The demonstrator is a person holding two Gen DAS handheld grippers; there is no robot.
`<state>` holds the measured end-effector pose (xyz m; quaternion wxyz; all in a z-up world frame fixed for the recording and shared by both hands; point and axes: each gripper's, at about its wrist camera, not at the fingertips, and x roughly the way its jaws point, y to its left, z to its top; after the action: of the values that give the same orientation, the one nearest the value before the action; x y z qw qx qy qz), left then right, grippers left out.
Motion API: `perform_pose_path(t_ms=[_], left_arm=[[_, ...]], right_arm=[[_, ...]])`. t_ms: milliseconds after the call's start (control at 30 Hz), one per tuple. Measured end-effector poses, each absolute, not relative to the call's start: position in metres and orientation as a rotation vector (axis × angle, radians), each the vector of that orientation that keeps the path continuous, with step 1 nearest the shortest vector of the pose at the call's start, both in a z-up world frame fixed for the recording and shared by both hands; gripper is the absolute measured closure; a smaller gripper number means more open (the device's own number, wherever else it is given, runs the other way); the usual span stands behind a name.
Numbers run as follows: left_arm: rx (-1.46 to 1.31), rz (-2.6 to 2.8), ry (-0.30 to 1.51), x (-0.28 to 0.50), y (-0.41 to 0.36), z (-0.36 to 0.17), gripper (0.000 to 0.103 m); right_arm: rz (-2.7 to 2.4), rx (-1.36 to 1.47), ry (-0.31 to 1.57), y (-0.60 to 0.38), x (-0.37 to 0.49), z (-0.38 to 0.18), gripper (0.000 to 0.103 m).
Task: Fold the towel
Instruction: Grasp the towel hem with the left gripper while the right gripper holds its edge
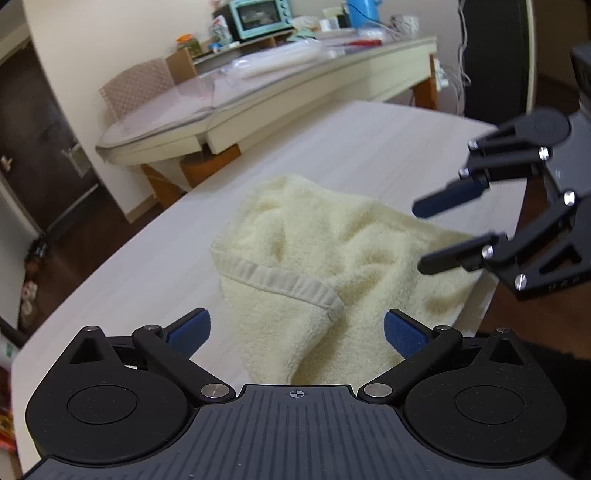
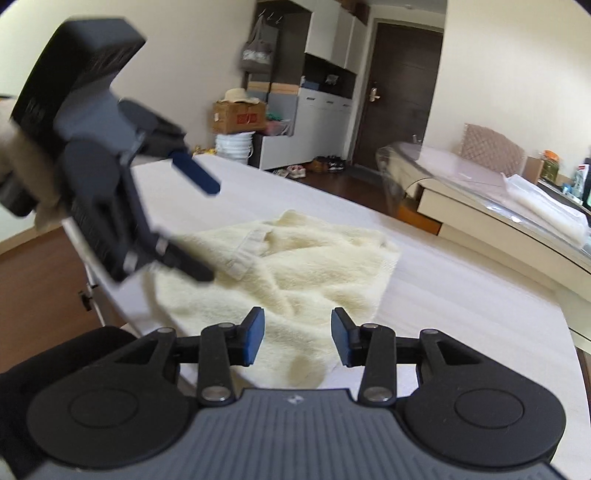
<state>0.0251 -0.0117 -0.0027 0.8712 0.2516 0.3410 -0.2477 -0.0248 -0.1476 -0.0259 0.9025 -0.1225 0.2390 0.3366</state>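
A pale yellow towel [image 1: 314,240] lies crumpled on the white table [image 1: 147,266], with a hemmed edge folded over on top. My left gripper [image 1: 297,328] hovers open just above the towel's near end, its blue pads wide apart and gripping nothing. My right gripper [image 1: 421,238] reaches in from the right over the towel's far side, fingers apart. In the right wrist view the towel [image 2: 295,266] spreads below my right gripper [image 2: 297,336], whose pads stand apart and press on nothing. The left gripper [image 2: 210,232] hangs open over the towel's left edge.
A second cream table [image 1: 258,107] with a glass top stands behind, bearing a teal oven [image 1: 258,16] and clutter, with a patterned chair [image 1: 136,88] beside it. Brown floor surrounds the table [image 2: 461,295]. A cardboard box [image 2: 238,116], shoes and a dark door [image 2: 399,92] lie further off.
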Motion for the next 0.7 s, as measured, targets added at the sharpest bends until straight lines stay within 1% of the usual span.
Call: perform_pose_path(t_ms=[33,67,100,133,167,233,267,300,333,367,400,433,467,633,700], left_arm=[[0.531,-0.520,0.713,0.024,-0.013,-0.004,0.002],[0.541,-0.518,0.716,0.024,-0.014,-0.005,0.007],[0.551,-0.515,0.720,0.025,-0.015,-0.007,0.023],[0.554,-0.513,0.725,0.025,-0.015,-0.008,0.033],[0.552,-0.511,0.737,0.026,-0.014,-0.010,0.040],[0.557,-0.505,0.745,0.029,-0.013,-0.011,0.040],[0.560,-0.505,0.745,0.029,-0.012,-0.011,0.048],[0.562,-0.506,0.745,0.029,-0.011,-0.011,0.060],[0.555,-0.509,0.745,0.029,-0.010,-0.011,0.066],[0.549,-0.511,0.745,0.029,-0.009,-0.011,0.076],[0.545,-0.512,0.740,0.029,-0.008,-0.010,0.083],[0.542,-0.510,0.735,0.029,-0.007,-0.009,0.086],[0.528,-0.509,0.729,0.029,-0.006,-0.007,0.092],[0.363,-0.490,0.715,0.038,0.014,0.005,0.093],[0.275,-0.477,0.729,0.044,0.030,0.008,0.091]], right_arm=[[0.701,-0.257,0.489,-0.146,-0.024,-0.025,0.059],[0.710,-0.256,0.488,-0.143,-0.023,-0.025,0.059],[0.717,-0.256,0.488,-0.143,-0.023,-0.025,0.059],[0.720,-0.256,0.489,-0.149,-0.025,-0.027,0.059],[0.724,-0.258,0.488,-0.148,-0.024,-0.027,0.058],[0.732,-0.257,0.489,-0.146,-0.022,-0.029,0.058],[0.733,-0.257,0.491,-0.146,-0.021,-0.030,0.058],[0.733,-0.256,0.492,-0.146,-0.020,-0.031,0.058],[0.733,-0.256,0.494,-0.146,-0.020,-0.032,0.058],[0.734,-0.258,0.495,-0.146,-0.020,-0.034,0.058],[0.736,-0.263,0.499,-0.145,-0.020,-0.035,0.058],[0.738,-0.267,0.503,-0.144,-0.020,-0.037,0.058],[0.739,-0.273,0.510,-0.143,-0.019,-0.038,0.058],[0.727,-0.278,0.548,-0.142,-0.017,-0.044,0.058],[0.716,-0.277,0.565,-0.146,-0.017,-0.046,0.058]])
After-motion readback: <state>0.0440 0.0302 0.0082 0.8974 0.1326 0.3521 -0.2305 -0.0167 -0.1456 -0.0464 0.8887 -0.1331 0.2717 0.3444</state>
